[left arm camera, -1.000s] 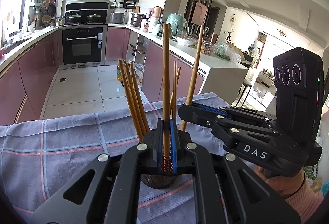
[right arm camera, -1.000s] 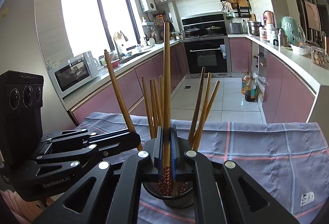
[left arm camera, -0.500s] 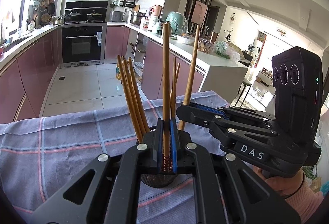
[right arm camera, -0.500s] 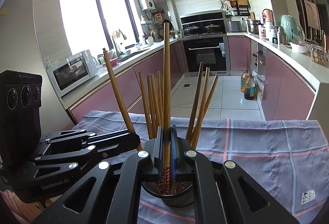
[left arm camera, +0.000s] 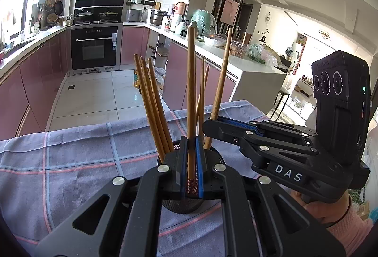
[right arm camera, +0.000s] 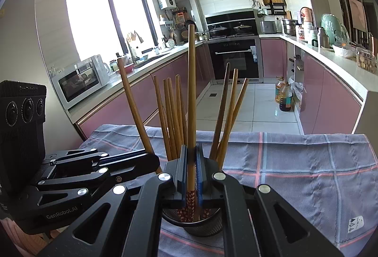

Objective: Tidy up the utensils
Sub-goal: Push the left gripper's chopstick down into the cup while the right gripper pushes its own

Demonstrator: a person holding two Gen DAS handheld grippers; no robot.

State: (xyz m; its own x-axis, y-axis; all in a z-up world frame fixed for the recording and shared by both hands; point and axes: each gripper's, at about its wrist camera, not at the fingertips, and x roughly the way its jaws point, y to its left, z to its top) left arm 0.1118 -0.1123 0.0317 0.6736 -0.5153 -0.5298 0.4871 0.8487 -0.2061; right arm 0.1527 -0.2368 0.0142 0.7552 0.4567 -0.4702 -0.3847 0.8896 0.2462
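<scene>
My left gripper (left arm camera: 191, 153) is shut on one upright wooden chopstick (left arm camera: 191, 91), its patterned red end between the blue pads. Just below sits a dark mesh holder (left arm camera: 186, 206) with several chopsticks (left arm camera: 153, 105) leaning in it. My right gripper (left arm camera: 212, 124) comes in from the right, shut on another chopstick (left arm camera: 221, 82). In the right wrist view, the right gripper (right arm camera: 191, 160) clamps its chopstick (right arm camera: 191, 91) above the holder (right arm camera: 200, 224). The left gripper (right arm camera: 151, 160) enters from the left, holding a tilted chopstick (right arm camera: 133, 105). More chopsticks (right arm camera: 172, 115) stand in the holder.
A grey-blue plaid cloth (left arm camera: 70, 162) covers the table (right arm camera: 295, 162), which ends towards a tiled kitchen floor. A hand (left arm camera: 326, 207) in a pink sleeve holds the right gripper. Pink cabinets and counters stand far behind.
Both grippers keep their chopsticks above the holder. The views have drifted only very slightly.
</scene>
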